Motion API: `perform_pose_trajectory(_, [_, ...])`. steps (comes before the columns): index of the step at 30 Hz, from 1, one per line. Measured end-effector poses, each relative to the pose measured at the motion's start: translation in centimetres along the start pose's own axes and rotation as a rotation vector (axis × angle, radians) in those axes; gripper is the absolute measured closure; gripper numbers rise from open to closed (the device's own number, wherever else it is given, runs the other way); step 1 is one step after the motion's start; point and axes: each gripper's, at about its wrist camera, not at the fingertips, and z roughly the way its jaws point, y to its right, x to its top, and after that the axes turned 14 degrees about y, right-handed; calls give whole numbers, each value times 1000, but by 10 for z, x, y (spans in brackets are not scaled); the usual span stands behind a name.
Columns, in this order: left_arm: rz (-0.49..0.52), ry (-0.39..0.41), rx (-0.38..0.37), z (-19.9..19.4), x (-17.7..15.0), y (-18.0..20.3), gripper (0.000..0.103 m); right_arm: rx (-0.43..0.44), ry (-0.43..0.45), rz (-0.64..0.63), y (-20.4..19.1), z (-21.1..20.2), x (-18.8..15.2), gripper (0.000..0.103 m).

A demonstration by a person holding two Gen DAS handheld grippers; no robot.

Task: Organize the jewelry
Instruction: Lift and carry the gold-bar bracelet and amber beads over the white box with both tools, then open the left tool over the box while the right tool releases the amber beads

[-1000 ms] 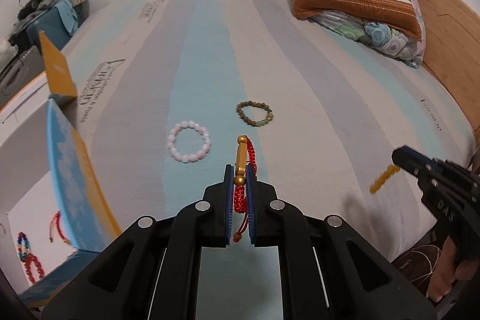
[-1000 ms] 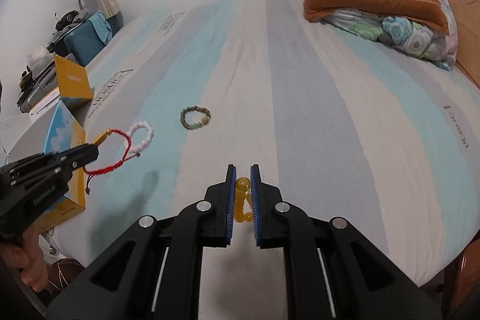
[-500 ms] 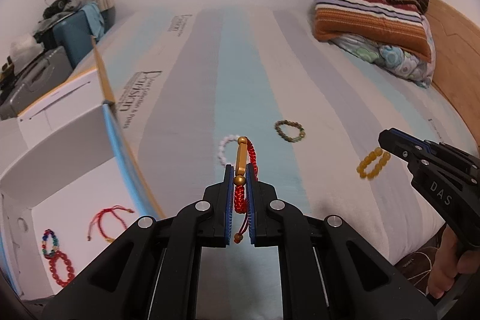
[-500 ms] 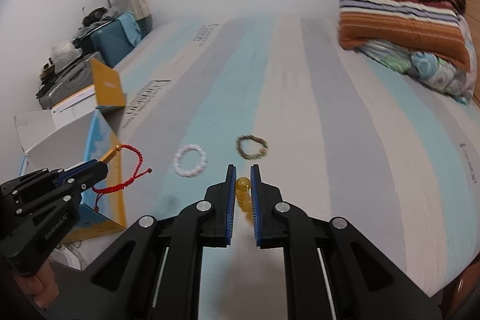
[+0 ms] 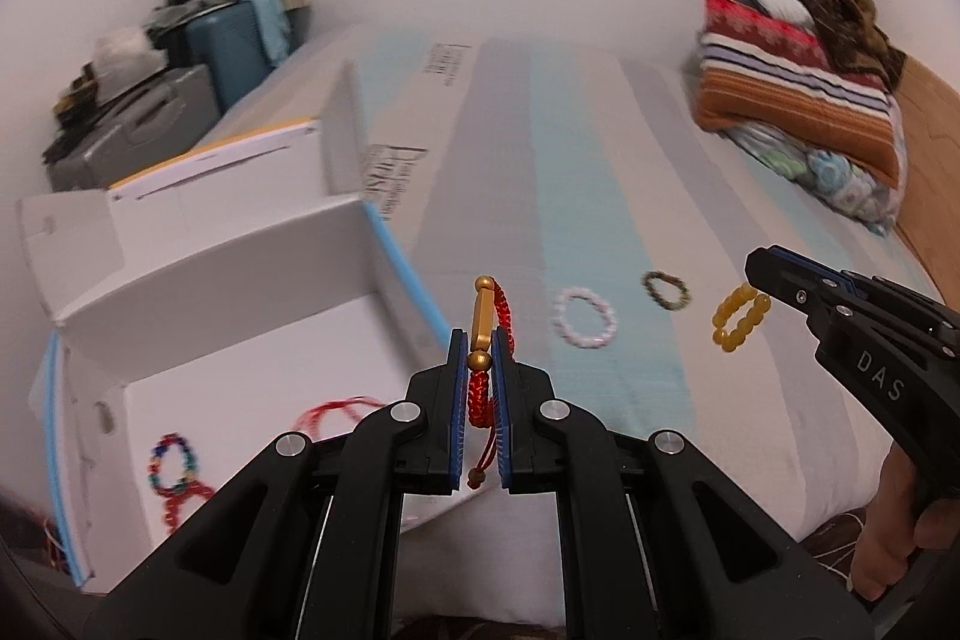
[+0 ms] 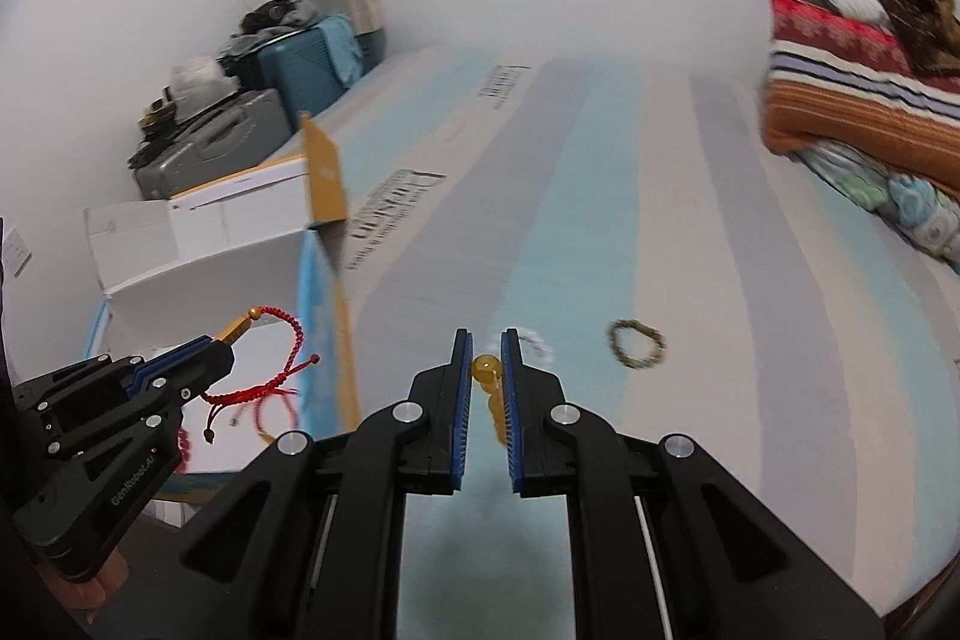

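1. Left gripper (image 5: 480, 370): jaws clamping a red cord bracelet (image 5: 501, 316) with a gold bar, hanging above the edge of the open white box (image 5: 240, 292).
2. Right gripper (image 6: 486, 370): jaws pinching a yellow bead bracelet (image 5: 739, 319), hovering over the striped bed (image 5: 600, 196).
3. Lying on the bed: a pink bead bracelet (image 5: 585, 316) beside a dark bead bracelet (image 5: 665, 290).
4. Resting inside the box: a multicoloured bead bracelet (image 5: 173, 463) and red ones.

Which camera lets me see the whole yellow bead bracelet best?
The left wrist view. There the yellow bead bracelet hangs as a full loop from the tip of the right gripper, side on. In the right wrist view you see only a few of its beads, squeezed between that gripper's own blue pads.
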Motion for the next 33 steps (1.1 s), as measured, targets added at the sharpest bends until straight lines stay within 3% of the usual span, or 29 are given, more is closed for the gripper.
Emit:
perform_pose_trajectory(11, [-73, 11, 130, -34, -1, -88, 96, 123, 9, -71, -98, 7, 14, 94])
perform_pose_trajectory(19, [-143, -46, 225, -33, -29, -143, 96, 208, -18, -140, -159, 21, 5, 94])
perform_pose_trajectory(24, [-169, -85, 263, -24, -54, -161, 96, 250, -70, -159, -183, 41, -12, 94])
perform_pose_trajectory(33, [-194, -148, 297, -5, -75, -177, 96, 239, -163, -178, -199, 74, -48, 94])
